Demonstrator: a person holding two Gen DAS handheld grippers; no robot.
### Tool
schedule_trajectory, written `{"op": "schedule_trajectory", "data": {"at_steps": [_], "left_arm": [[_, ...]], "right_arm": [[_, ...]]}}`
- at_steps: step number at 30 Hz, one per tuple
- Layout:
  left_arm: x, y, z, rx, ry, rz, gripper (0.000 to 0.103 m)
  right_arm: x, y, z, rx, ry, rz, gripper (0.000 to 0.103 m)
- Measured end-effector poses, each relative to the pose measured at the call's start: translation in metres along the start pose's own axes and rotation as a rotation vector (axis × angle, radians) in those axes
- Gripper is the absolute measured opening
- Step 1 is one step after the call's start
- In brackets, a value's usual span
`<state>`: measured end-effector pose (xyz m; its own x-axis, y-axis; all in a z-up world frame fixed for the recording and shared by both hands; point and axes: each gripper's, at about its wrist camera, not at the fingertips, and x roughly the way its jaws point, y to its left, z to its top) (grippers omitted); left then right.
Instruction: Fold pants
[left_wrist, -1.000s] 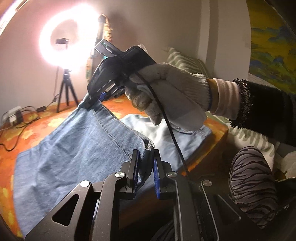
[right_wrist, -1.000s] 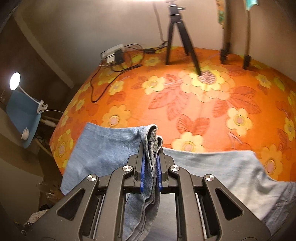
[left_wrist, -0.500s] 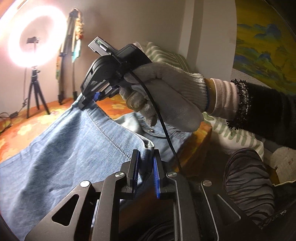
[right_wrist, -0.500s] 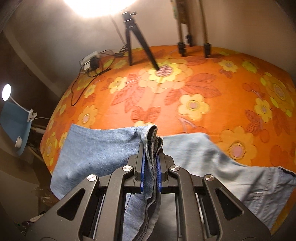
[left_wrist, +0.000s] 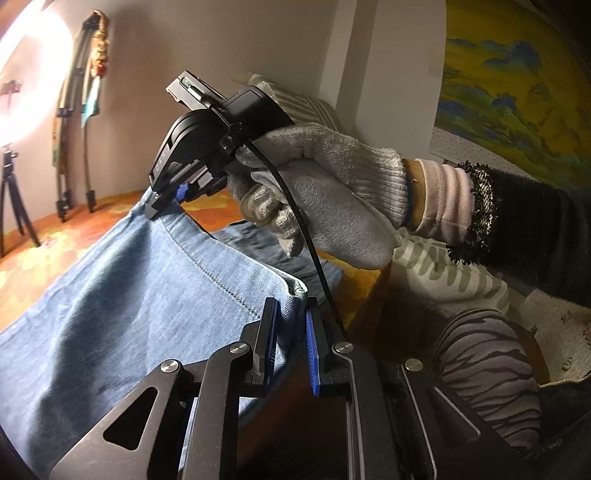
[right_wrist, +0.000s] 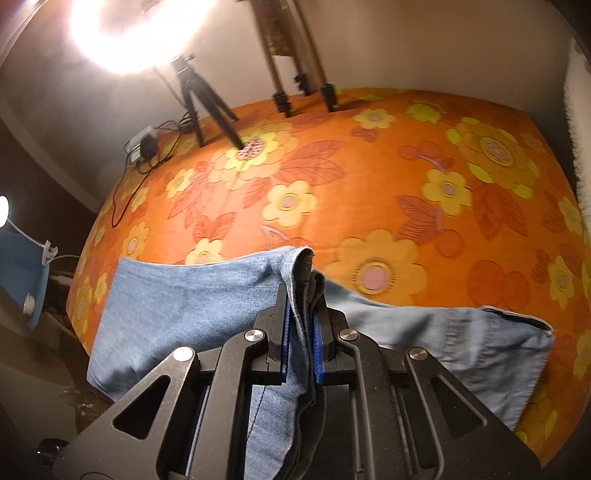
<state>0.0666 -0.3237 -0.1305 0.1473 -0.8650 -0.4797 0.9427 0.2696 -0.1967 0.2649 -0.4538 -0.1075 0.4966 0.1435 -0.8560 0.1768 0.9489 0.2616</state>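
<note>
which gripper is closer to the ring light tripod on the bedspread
Right. In the left wrist view the right gripper holds the jeans hem farther out over the bedspread, toward the tripod. The left gripper grips the hem at the near edge.

A ring light (right_wrist: 129, 33) is blazing far ahead of the right tool, washing out the wall around it in glare. The left view is staying dim and warm, with soft shadows pooling on the denim (left_wrist: 122, 314). Fisheye distortion is bending both views' edges, and slight motion blur is softening the orange bedspread (right_wrist: 388, 192).
</note>
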Motion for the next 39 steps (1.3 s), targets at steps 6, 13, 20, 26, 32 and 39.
{"op": "schedule_trajectory", "data": {"at_steps": [6,13,20,26,32,39], "left_arm": [[0.02,-0.013,0.01,0.019,0.002,-0.051,0.013],[0.038,-0.019,0.02,0.021,0.008,-0.1,0.013],[0.056,-0.028,0.027,0.038,0.036,-0.133,0.013],[0.065,-0.023,0.026,0.037,0.065,-0.152,0.013],[0.07,-0.021,0.027,0.026,0.078,-0.168,0.013],[0.075,-0.025,0.029,0.031,0.1,-0.168,0.013]], "right_arm": [[-0.013,-0.032,-0.007,0.026,-0.003,-0.026,0.011],[-0.023,-0.064,-0.012,0.045,0.0,-0.058,0.011],[-0.024,-0.09,-0.018,0.059,0.008,-0.076,0.011],[-0.021,-0.106,-0.021,0.073,0.014,-0.074,0.011],[-0.014,-0.118,-0.025,0.086,0.022,-0.071,0.011],[-0.006,-0.121,-0.026,0.082,0.025,-0.083,0.011]]}}
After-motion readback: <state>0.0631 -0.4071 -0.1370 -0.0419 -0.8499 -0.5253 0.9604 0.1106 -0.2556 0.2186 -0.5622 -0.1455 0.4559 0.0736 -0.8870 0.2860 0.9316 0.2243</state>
